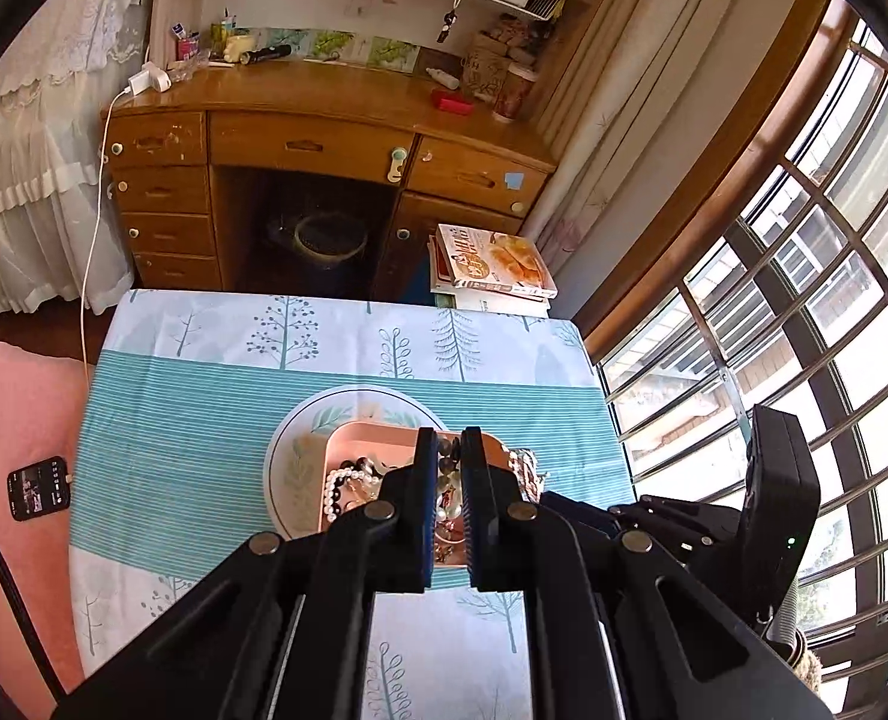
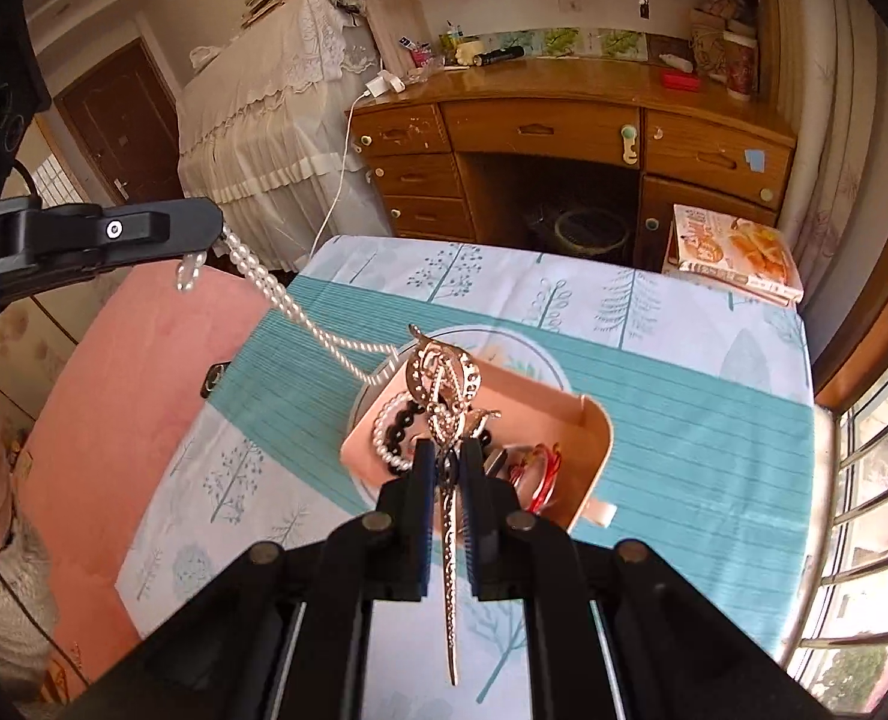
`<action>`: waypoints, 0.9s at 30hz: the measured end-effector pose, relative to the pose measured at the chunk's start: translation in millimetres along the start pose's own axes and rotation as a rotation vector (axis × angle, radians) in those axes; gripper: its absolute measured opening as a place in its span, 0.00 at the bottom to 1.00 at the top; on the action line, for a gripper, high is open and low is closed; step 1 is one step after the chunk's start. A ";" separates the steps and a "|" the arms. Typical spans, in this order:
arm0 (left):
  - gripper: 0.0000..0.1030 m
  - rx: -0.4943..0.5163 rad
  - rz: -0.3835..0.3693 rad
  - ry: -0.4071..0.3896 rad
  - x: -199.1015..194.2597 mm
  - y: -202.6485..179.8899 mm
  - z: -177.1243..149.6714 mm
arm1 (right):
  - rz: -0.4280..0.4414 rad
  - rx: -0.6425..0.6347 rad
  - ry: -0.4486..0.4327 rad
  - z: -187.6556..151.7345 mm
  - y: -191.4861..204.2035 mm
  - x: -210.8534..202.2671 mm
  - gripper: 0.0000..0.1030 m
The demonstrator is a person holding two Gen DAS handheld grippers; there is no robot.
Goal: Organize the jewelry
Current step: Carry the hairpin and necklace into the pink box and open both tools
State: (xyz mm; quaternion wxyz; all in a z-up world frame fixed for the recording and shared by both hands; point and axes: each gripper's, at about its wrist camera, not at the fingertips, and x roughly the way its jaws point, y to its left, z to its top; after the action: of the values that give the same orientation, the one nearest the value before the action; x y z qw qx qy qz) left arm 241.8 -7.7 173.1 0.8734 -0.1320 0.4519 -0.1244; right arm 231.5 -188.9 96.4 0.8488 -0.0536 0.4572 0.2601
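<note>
A pink tray [image 1: 378,438] full of jewelry sits on a white plate [image 1: 300,426] on the table. In the right wrist view my left gripper [image 2: 204,240] is shut on a white pearl necklace [image 2: 282,300] that stretches taut from its tip down into the pink tray [image 2: 588,456]. My right gripper [image 2: 449,456] is shut on a gold rhinestone hairpin [image 2: 444,384] with a long pin, held above the tray. A black-and-pearl bracelet [image 2: 393,432] and red bangles [image 2: 540,468] lie in the tray. In the left wrist view my left gripper [image 1: 447,450] hovers over the tray, fingers close together.
The table carries a teal and white tree-print cloth [image 1: 204,408]. A pink sofa [image 2: 114,396] with a phone [image 1: 39,487] is to the left. A wooden desk [image 1: 324,144], stacked books [image 1: 492,264] and a barred window [image 1: 804,360] stand beyond and right.
</note>
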 end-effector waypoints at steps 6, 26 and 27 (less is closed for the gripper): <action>0.05 -0.037 0.014 0.058 64.1 6.6 -8.1 | -0.083 -0.112 0.037 18.7 -2.2 22.8 0.08; 0.49 -0.118 0.104 0.195 126.3 101.0 -58.1 | -0.161 -0.648 0.238 8.3 68.1 126.9 0.08; 0.49 -0.124 0.102 0.197 126.7 105.6 -60.0 | -0.168 -0.675 0.250 5.9 73.1 131.7 0.08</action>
State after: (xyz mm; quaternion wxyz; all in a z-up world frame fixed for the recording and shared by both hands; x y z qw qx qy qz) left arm 273.8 41.2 7.6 0.8200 -0.1498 0.5486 -0.0642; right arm 258.9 -72.5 4.7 0.7393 -0.3991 0.4399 0.3172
